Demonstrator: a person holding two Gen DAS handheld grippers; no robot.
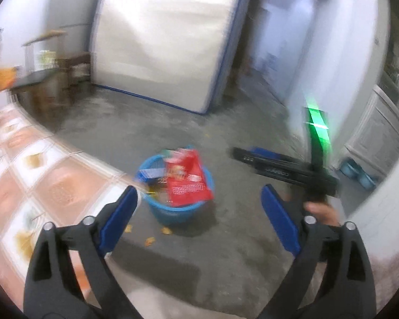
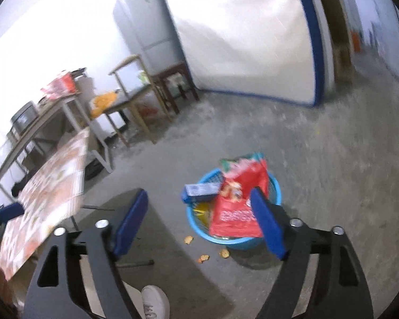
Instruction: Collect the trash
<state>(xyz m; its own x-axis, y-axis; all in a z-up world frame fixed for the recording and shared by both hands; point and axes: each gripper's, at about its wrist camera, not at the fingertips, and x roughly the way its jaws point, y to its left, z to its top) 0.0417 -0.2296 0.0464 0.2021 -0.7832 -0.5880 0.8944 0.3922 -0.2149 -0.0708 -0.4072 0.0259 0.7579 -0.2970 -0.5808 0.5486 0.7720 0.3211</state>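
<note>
A blue plastic basket (image 1: 173, 212) stands on the concrete floor. It holds a red snack bag (image 1: 187, 179), a blue box (image 1: 149, 174) and other wrappers. It also shows in the right wrist view (image 2: 235, 242), with the red bag (image 2: 239, 202) and blue box (image 2: 199, 190). My left gripper (image 1: 199, 212) is open and empty above the basket. My right gripper (image 2: 199, 220) is open and empty, also above the basket. It shows from the side in the left wrist view (image 1: 255, 156).
A table with a patterned orange and white cloth (image 1: 26, 175) is at the left. Orange crumbs (image 2: 204, 257) lie on the floor by the basket. Chairs and a rack (image 2: 135, 101) stand by the far wall. A white shoe (image 2: 154, 303) is below.
</note>
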